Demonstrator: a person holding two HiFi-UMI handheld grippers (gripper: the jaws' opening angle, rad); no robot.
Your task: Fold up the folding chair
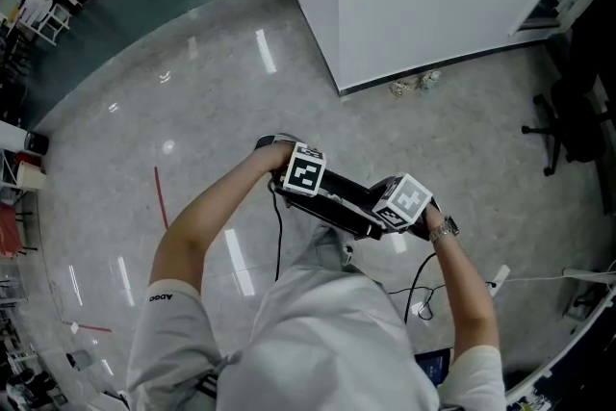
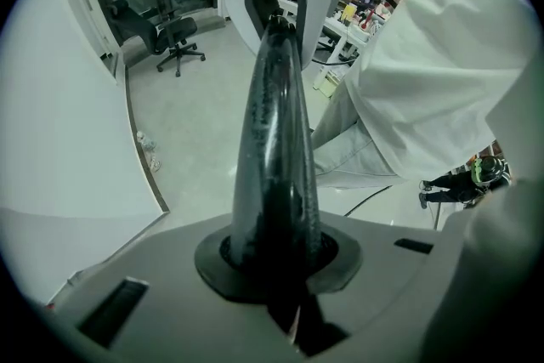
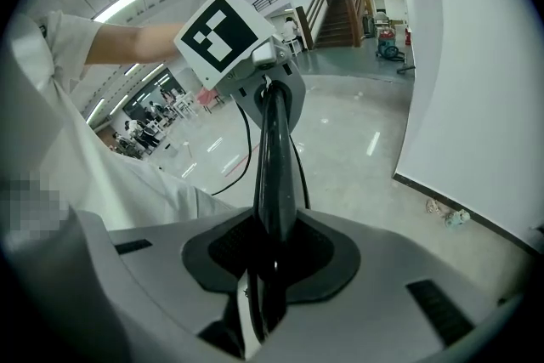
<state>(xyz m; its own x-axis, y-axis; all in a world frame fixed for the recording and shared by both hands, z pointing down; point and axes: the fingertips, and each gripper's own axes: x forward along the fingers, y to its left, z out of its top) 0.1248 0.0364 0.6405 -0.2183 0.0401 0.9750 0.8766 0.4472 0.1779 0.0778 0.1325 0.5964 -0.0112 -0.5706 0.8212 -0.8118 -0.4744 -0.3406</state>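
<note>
Left tongs point(image 2: 274, 258), right tongs point(image 3: 270, 255) clamp folded chair point(image 1: 345, 204) (elbows bent)

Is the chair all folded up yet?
Looks done: the black folding chair is a flat slab. In hand: the left hand-held gripper and the right hand-held gripper each clamp an end, holding it above the shiny grey floor. Left: probably just setting it down.
</note>
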